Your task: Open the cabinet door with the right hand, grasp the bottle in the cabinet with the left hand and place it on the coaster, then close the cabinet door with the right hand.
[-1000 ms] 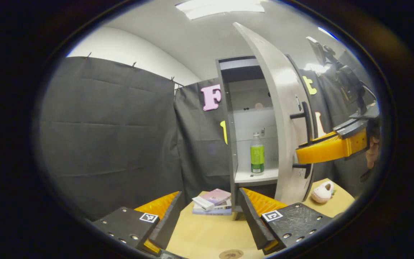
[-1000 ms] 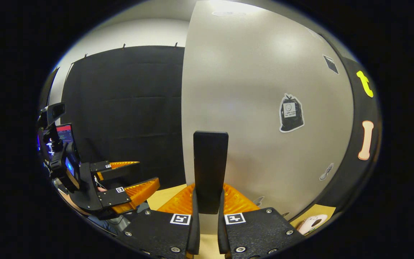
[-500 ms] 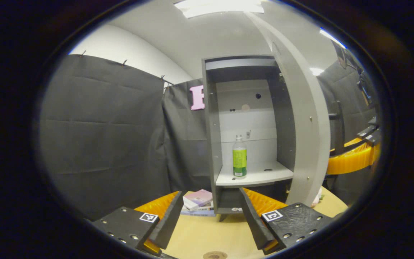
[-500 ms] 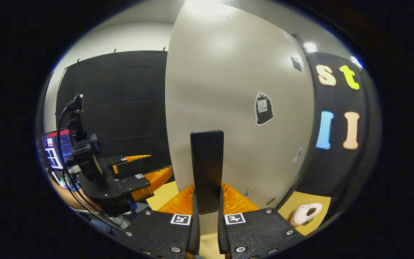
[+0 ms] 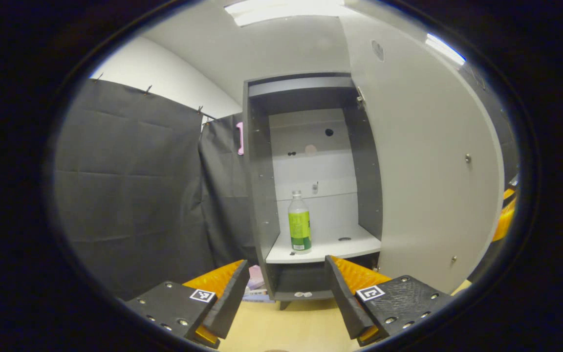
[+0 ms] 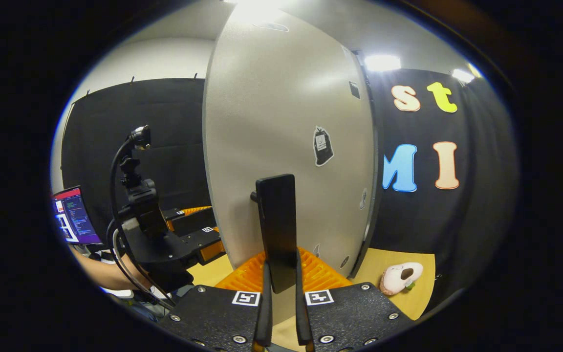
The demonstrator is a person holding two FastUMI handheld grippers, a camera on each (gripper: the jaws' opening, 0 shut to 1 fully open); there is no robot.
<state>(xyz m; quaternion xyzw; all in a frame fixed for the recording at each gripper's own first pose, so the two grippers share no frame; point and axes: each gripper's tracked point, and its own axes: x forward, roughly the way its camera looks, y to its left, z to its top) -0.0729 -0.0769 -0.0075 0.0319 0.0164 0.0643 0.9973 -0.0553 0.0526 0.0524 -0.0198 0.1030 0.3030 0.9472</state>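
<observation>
In the left gripper view a clear bottle (image 5: 299, 223) with a green label and white cap stands upright on the cabinet's white shelf (image 5: 325, 247), left of its middle. The grey cabinet door (image 5: 433, 161) is swung wide open to the right. My left gripper (image 5: 286, 293) hangs open in front of the cabinet, well short of the bottle. In the right gripper view my right gripper (image 6: 280, 288) is shut on the door's black handle (image 6: 276, 230), with the door's outer face (image 6: 286, 146) right behind it. The left gripper (image 6: 184, 239) and the arm holding it appear at the left there.
A stack of books (image 5: 254, 288) lies on the wooden table (image 5: 286, 327) left of the cabinet's base. A pink slipper-like toy (image 6: 401, 276) rests on the table right of the door. A lit screen (image 6: 74, 217) stands far left.
The door has swung further open, pulled by my right gripper on its handle. The left gripper has drifted right, so the cabinet's inside and the bottle now face it squarely.
</observation>
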